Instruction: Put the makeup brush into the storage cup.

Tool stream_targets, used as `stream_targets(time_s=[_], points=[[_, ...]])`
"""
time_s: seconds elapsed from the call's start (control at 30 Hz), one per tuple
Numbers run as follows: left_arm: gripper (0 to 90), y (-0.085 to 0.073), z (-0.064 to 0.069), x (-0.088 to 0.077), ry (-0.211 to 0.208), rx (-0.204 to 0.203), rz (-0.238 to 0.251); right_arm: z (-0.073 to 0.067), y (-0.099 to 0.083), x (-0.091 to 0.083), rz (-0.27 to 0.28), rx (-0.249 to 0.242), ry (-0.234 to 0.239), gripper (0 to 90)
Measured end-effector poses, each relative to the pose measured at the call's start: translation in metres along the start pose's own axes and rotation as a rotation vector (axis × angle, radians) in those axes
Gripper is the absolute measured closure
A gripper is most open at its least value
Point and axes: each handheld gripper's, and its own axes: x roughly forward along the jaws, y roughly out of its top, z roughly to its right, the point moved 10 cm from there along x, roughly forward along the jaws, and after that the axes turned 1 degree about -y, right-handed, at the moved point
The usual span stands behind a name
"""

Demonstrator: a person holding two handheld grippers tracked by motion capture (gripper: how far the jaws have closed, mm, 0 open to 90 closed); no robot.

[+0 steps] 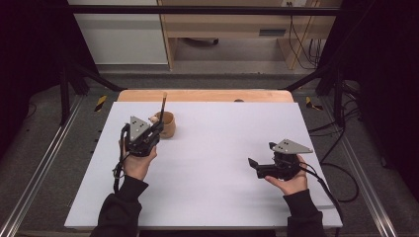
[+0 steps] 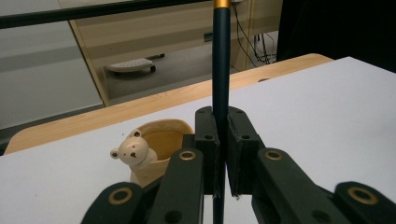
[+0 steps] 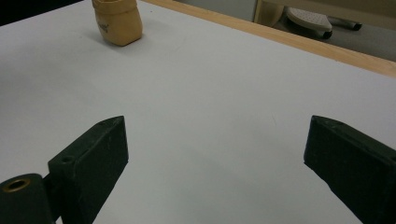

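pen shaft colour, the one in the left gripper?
Dark teal-blue, with a gold band near the top; the pen shows best in the left gripper view.

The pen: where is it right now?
In the high view the pen stands upright at the table's far left, clamped in the left tool, right beside the bear cup.

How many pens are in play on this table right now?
1. The dark pen stands upright, clamped in the left gripper, just beside the bear cup. Whether more lie inside the cup cannot be told.
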Motion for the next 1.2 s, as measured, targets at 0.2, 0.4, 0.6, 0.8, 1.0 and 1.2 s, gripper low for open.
stream_targets(time_s=[0.2, 0.4, 0.6, 0.8, 1.0, 1.2], points=[[83.4, 0.002, -0.005, 0.006, 0.009, -0.006, 0.004, -0.001, -0.002, 0.001, -0.01, -0.001, 0.002, 6.0], [83.5, 0.004, -0.008, 0.013, 0.016, -0.015, -0.004, 0.0, -0.002, 0.001, -0.009, -0.004, -0.001, 5.9], [83.5, 0.005, -0.01, 0.02, 0.019, -0.016, -0.021, 0.0, -0.002, 0.002, -0.01, 0.0, -0.007, 5.6], [83.4, 0.009, -0.013, 0.026, 0.027, -0.005, -0.032, 0.002, -0.002, 0.002, -0.009, -0.004, -0.013, 5.6], [83.5, 0.014, -0.016, 0.034, 0.03, -0.007, -0.035, 0.006, -0.004, 0.001, -0.007, 0.009, -0.022, 5.8], [83.5, 0.014, -0.02, 0.043, 0.033, -0.017, -0.043, 0.009, -0.005, 0.001, -0.004, 0.018, -0.025, 5.8]])
